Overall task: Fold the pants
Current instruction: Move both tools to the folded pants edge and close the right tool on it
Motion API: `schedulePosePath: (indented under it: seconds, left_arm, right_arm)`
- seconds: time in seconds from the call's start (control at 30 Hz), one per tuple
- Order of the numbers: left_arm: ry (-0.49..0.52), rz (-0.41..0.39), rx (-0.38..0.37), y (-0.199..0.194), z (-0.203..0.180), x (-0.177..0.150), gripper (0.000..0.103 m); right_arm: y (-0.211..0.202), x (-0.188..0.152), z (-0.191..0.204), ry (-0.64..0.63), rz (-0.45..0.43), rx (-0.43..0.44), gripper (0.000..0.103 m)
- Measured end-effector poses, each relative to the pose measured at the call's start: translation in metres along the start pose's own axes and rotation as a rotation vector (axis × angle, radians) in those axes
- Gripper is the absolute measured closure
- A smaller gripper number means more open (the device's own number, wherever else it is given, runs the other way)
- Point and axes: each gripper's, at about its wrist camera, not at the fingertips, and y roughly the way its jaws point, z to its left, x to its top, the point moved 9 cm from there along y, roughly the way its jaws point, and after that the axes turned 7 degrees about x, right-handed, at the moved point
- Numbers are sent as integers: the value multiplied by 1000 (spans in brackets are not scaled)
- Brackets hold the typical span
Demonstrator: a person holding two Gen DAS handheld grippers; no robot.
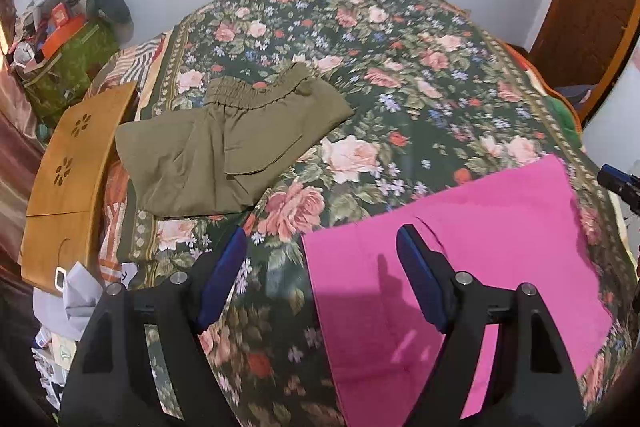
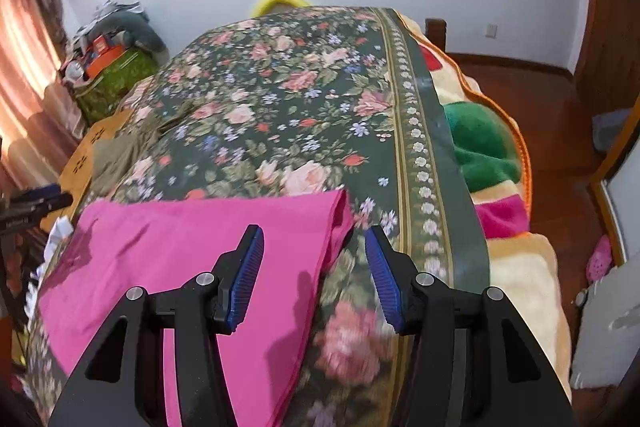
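Note:
Pink pants (image 1: 472, 259) lie flat on the floral bedspread (image 1: 360, 75), near the front; they also show in the right wrist view (image 2: 192, 259). My left gripper (image 1: 320, 267) is open and empty, hovering over the pink fabric's left edge. My right gripper (image 2: 314, 267) is open and empty, straddling the pink fabric's right edge and its far corner (image 2: 340, 203). Folded olive pants (image 1: 224, 143) with an elastic waistband lie on the bed's left side, seen faintly in the right wrist view (image 2: 120, 155).
A wooden lap tray (image 1: 76, 171) sits off the bed's left edge, with papers (image 1: 76, 299) below it. A cluttered green box (image 1: 68, 67) stands at the far left. Colourful blankets (image 2: 488, 163) hang off the bed's right side above the wooden floor (image 2: 552, 115).

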Motion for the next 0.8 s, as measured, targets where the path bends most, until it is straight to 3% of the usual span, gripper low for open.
schedulePosePath:
  seconds: [0.3, 0.5, 0.7, 0.77, 0.8]
  left_arm:
    - [-24, 79, 8, 47, 5, -6, 26]
    - [-17, 113, -33, 59, -6, -16, 26]
    - [44, 101, -9, 61, -14, -21, 27]
    - [41, 93, -18, 60, -15, -21, 40]
    - [42, 97, -28, 59, -16, -22, 45]
  right_arm:
    - [52, 11, -24, 90, 76, 19, 54]
    - [73, 6, -13, 24, 109, 33, 54]
    - [83, 5, -12, -50, 127, -6, 80]
    - [85, 4, -13, -57, 136, -19, 94]
    - [86, 4, -15, -61, 140, -29, 95]
